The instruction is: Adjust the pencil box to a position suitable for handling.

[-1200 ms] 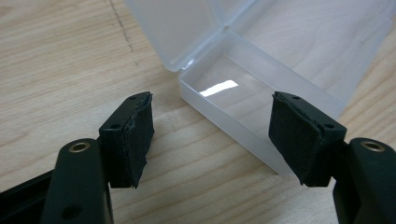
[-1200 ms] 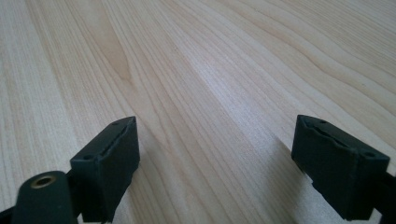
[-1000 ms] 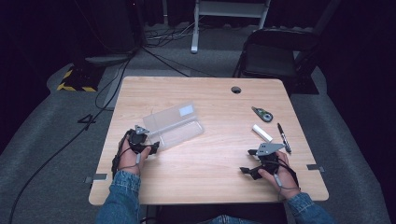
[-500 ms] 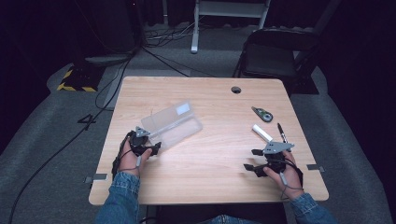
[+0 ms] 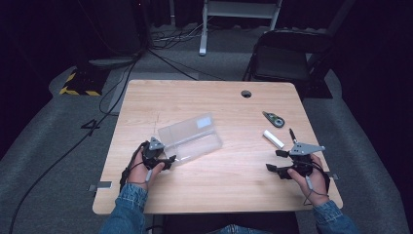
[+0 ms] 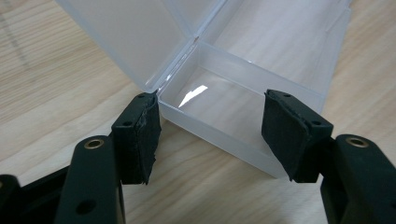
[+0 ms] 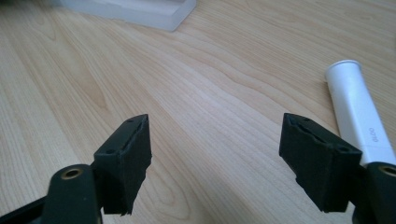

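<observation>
Right gripper (image 5: 273, 161) had lifted off the table (image 5: 234, 195) and drawn back from the white tube (image 5: 273, 139); its jaws, just narrowed slightly, stood wide with nothing between. Left gripper (image 5: 171, 160) had closed onto the near end of the open clear box (image 5: 192, 138), mid-table, left of centre.

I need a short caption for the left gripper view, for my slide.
Left gripper clamped across one end of an open clear plastic box on a wooden table.
</observation>
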Available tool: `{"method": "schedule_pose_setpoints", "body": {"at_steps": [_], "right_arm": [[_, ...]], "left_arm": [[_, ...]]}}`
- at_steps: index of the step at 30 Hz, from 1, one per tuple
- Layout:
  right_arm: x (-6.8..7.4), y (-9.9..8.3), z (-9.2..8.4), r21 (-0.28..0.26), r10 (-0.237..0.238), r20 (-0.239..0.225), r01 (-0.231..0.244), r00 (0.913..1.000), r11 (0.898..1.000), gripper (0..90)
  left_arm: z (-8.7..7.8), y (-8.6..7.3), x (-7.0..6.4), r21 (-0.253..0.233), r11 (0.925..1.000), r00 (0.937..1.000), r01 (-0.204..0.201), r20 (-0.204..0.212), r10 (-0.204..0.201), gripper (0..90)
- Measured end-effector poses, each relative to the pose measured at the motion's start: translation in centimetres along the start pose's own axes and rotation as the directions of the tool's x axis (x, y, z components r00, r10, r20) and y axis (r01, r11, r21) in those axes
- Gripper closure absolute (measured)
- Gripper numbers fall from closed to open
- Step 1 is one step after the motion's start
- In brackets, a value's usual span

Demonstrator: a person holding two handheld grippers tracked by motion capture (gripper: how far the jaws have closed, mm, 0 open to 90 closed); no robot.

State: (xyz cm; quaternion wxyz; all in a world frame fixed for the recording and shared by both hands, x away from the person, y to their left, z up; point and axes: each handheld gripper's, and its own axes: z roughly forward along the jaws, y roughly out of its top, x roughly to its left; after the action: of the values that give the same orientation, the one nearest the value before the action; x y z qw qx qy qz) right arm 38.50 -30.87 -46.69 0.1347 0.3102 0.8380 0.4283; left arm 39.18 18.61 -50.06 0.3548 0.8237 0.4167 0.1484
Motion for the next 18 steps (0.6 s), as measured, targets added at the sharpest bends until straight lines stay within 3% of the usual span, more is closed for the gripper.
{"method": "schedule_pose_setpoints", "body": {"at_steps": [6, 11, 17, 18], "right_arm": [[-0.2, 0.1, -0.4, -0.006, 0.001, 0.013, -0.001, 0.9999, 1.000, 25.7], [-0.4, 0.1, -0.6, -0.006, 0.004, 0.022, -0.004, 0.9998, 1.000, 25.7], [-0.7, 0.1, -1.0, -0.017, 0.007, 0.035, -0.006, 0.9994, 1.000, 25.8], [-0.8, 0.1, -1.1, -0.019, 0.007, 0.037, -0.007, 0.9993, 1.000, 25.7]], "left_arm": [[0.4, 0.1, -1.9, -0.002, 0.9992, 0.9980, -0.040, 0.049, 0.040, 37.9], [0.8, 0.5, -3.7, 0.000, 0.9956, 0.9909, -0.094, 0.097, 0.093, 37.9], [1.4, 0.9, -5.7, -0.004, 0.9876, 0.9742, -0.157, 0.163, 0.156, 37.8], [1.4, 1.0, -6.0, -0.006, 0.9844, 0.9684, -0.176, 0.178, 0.174, 37.8]]}}
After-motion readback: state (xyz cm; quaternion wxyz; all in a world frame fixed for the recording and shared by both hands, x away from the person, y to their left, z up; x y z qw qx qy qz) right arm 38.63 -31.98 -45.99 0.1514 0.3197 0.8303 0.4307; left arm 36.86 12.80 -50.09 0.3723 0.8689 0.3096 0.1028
